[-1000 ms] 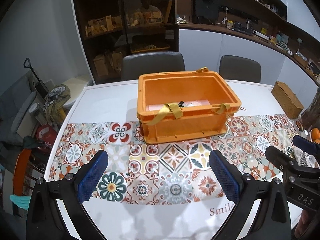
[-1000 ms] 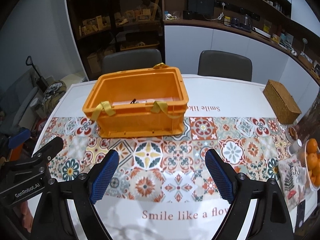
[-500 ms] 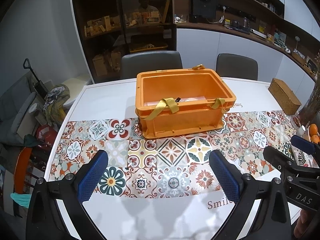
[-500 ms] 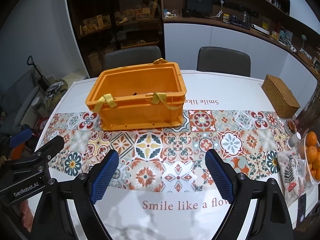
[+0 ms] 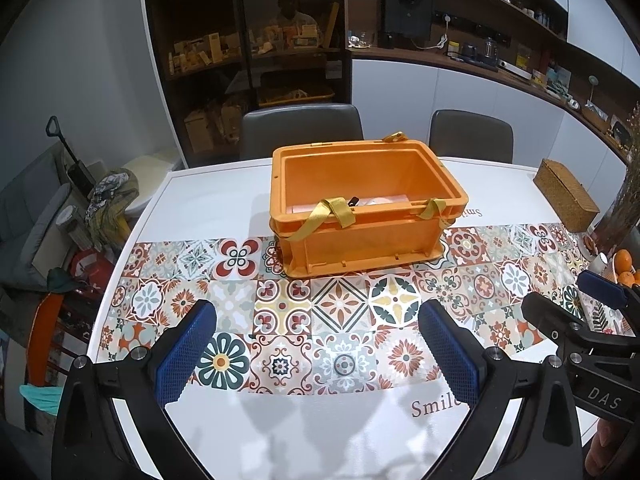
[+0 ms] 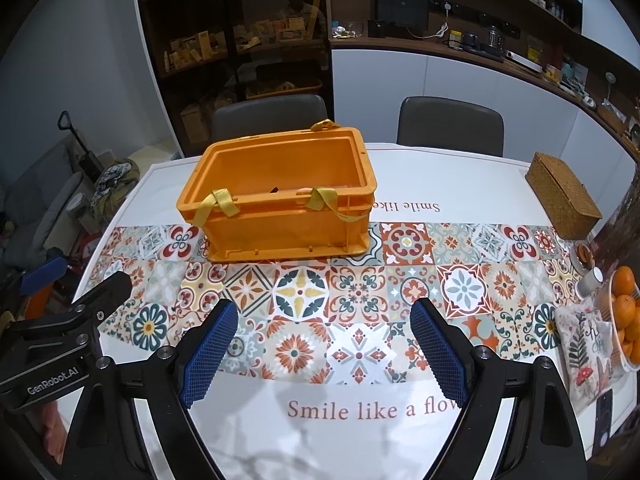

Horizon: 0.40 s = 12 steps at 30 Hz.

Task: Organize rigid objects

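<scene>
An orange plastic crate [image 5: 360, 236] with yellow straps stands on the tiled runner in the middle of the table, also in the right wrist view [image 6: 280, 224]. Pale flat things and a small dark object [image 5: 354, 200] lie on its floor, mostly hidden by the near wall. My left gripper [image 5: 318, 350] is open and empty, held over the table's near part, well short of the crate. My right gripper [image 6: 324, 354] is open and empty, to the right of the left one.
A woven wicker box [image 6: 562, 196] sits at the far right of the table. A bowl of oranges [image 6: 626, 320], a small jar [image 6: 590, 282] and a printed cloth [image 6: 584, 344] lie at the right edge. Two grey chairs [image 5: 302, 128] stand behind the table.
Both grippers have drawn back and up from the crate, which looks smaller and farther. Both stay open and empty.
</scene>
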{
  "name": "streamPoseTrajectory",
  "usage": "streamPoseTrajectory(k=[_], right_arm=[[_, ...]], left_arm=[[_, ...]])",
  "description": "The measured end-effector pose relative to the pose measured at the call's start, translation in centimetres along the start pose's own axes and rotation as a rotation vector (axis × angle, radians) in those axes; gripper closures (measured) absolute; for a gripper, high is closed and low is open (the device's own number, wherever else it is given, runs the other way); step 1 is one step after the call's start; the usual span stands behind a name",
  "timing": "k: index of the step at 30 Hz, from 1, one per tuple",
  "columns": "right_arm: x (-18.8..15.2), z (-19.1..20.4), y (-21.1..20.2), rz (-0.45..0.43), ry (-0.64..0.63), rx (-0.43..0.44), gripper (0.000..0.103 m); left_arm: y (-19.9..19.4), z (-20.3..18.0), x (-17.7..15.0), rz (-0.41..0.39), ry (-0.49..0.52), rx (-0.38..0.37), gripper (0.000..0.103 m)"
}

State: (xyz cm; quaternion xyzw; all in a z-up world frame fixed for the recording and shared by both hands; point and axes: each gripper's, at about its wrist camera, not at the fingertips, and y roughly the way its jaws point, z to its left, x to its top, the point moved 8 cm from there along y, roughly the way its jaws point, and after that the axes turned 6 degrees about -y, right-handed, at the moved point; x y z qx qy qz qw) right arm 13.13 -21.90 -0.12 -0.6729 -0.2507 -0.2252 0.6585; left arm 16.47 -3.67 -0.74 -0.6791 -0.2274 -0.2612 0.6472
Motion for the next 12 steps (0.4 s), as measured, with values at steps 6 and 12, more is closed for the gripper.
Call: streamPoseTrajectory(k=[6, 12], right_arm=[[0.0, -0.02, -0.06, -0.002, 0.0, 0.002, 0.015], [0.01, 0.03, -0.12, -0.002, 0.0, 0.002, 0.015]], left_arm=[[-0.22, -0.07, -0.05, 0.003, -0.002, -0.009, 0.0], [-0.34, -0.07, -0.03, 0.003, -0.002, -0.009, 0.0]])
